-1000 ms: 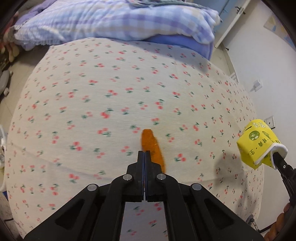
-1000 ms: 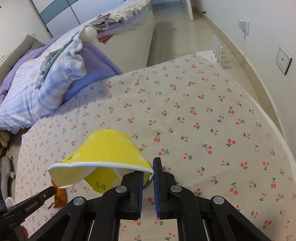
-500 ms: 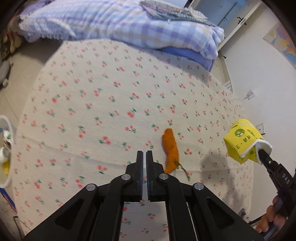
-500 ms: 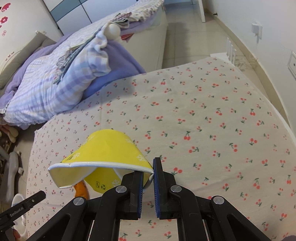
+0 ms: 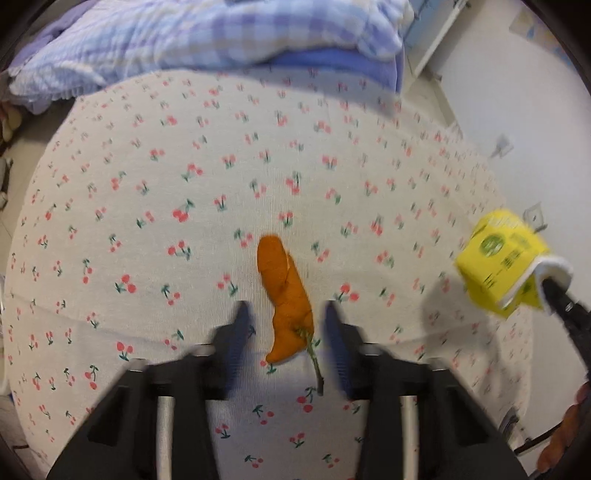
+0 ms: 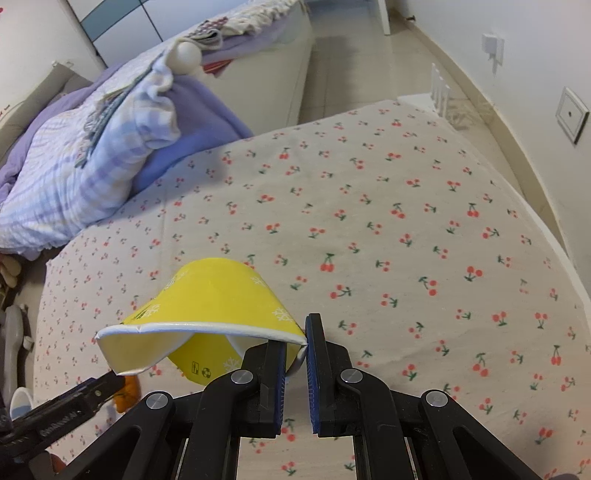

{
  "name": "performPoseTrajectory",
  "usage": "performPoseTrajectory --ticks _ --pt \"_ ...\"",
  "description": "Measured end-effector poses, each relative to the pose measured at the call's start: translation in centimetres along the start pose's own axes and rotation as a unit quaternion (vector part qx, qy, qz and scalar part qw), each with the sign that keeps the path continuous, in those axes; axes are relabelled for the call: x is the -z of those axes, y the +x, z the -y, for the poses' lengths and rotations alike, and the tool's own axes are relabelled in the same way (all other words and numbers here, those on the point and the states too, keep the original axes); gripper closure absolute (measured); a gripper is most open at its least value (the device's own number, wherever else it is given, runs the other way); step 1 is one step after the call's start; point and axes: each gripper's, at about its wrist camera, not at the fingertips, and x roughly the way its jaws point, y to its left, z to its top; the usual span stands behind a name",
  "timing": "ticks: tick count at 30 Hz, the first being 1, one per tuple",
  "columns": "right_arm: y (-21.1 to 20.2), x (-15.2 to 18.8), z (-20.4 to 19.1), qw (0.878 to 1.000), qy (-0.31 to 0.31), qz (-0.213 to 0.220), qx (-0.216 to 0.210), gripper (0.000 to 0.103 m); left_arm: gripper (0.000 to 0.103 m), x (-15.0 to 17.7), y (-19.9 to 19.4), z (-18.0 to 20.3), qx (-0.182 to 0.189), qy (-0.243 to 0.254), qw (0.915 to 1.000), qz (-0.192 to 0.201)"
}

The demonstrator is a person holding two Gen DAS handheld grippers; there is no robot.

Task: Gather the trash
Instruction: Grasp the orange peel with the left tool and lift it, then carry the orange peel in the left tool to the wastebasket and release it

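Observation:
An orange peel [image 5: 284,295] with a thin green stem lies on the cherry-print bed sheet [image 5: 166,192]. My left gripper [image 5: 285,310] points down over it. Its jaws are opening, and the peel lies between the fingers without the pads touching it. In the right wrist view the left gripper's tip [image 6: 107,384] shows at the lower left beside the peel [image 6: 129,389]. My right gripper [image 6: 297,338] is shut on the rim of a crushed yellow paper cup [image 6: 210,295], held above the sheet. The left wrist view shows that cup [image 5: 498,258] at the right.
A purple checked quilt [image 5: 221,33] is piled at the far end of the bed. A white wall with sockets [image 6: 570,114] runs along the right side, with tiled floor beyond the bed. A person's hand [image 5: 565,439] holds the right gripper.
The left gripper's jaws have gone from shut to apart, and it has come down over the peel, which now lies between its fingers. The right gripper still holds the cup.

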Motion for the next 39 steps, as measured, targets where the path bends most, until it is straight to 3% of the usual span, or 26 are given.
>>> performPoseTrajectory --ticks 10,20,29,39 --pt "-0.5 0.3 -1.6 1.0 -0.009 -0.001 -0.008 0.095 0.085 1.0 -3.6 -3.6 -0.016 0.018 0.9996 0.017" --pt "-0.4 1.3 -7.3 0.999 -0.041 -0.007 -0.033 0.095 0.085 2.8 -9.1 -11.6 -0.04 -0.006 0.9975 0.058" --pt "0.6 3.8 -16.1 0.991 -0.102 -0.029 -0.079 0.095 0.085 4.8 -12.3 -21.3 -0.03 -0.084 0.9929 0.078" --pt "3.1 8.4 -25.6 0.975 -0.16 -0.078 -0.135 0.095 0.085 6.8 -14.5 -32.1 -0.057 -0.166 0.9805 0.089"
